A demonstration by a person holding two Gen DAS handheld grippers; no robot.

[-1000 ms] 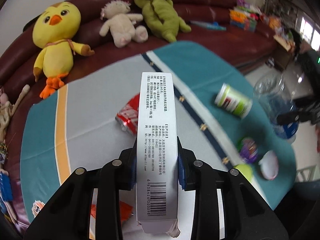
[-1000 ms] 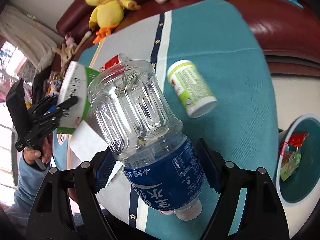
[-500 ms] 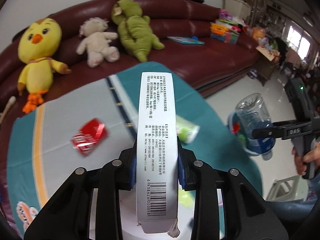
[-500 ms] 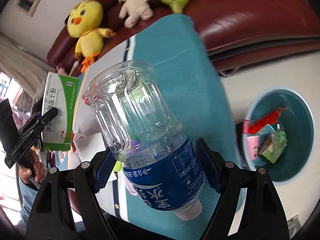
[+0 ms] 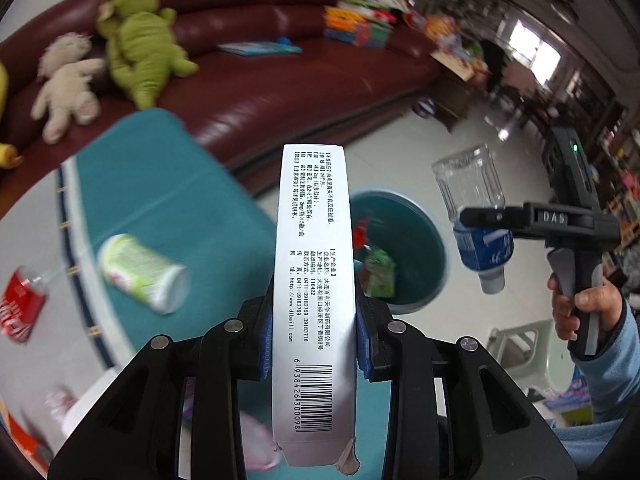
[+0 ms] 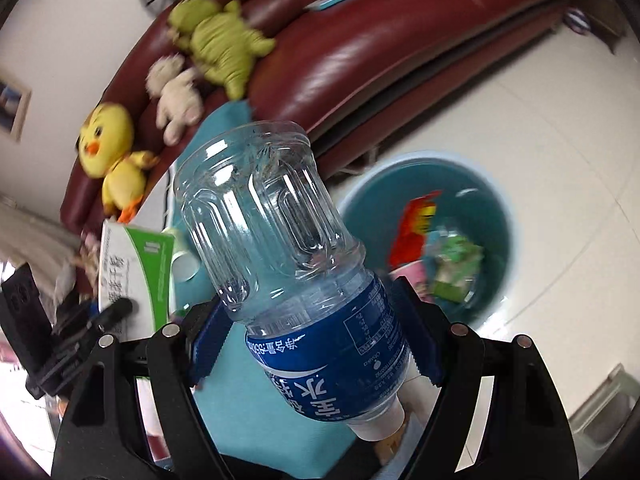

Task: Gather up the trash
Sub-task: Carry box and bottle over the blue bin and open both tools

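Note:
My left gripper (image 5: pixel 314 344) is shut on a tall white medicine box (image 5: pixel 314 280) with a barcode; the box (image 6: pixel 132 272) also shows in the right wrist view. My right gripper (image 6: pixel 316 344) is shut on a clear plastic water bottle (image 6: pixel 280 248) with a blue label, cap end down; it also shows in the left wrist view (image 5: pixel 472 216). A teal trash bin (image 5: pixel 416 240) stands on the floor beyond the table edge, holding wrappers; it shows in the right wrist view (image 6: pixel 492 216) to the right of the bottle.
On the teal and grey tablecloth (image 5: pixel 168 184) lie a white-green bottle (image 5: pixel 140 272) and a crushed red can (image 5: pixel 20 304). A dark red sofa (image 5: pixel 280 80) with plush toys (image 5: pixel 136 52) stands behind. A plastic stool (image 5: pixel 532 344) is on the floor at right.
Both grippers have swung right, away from the table and toward the bin, still holding the box and the bottle. The bin is now larger and more central in both views.

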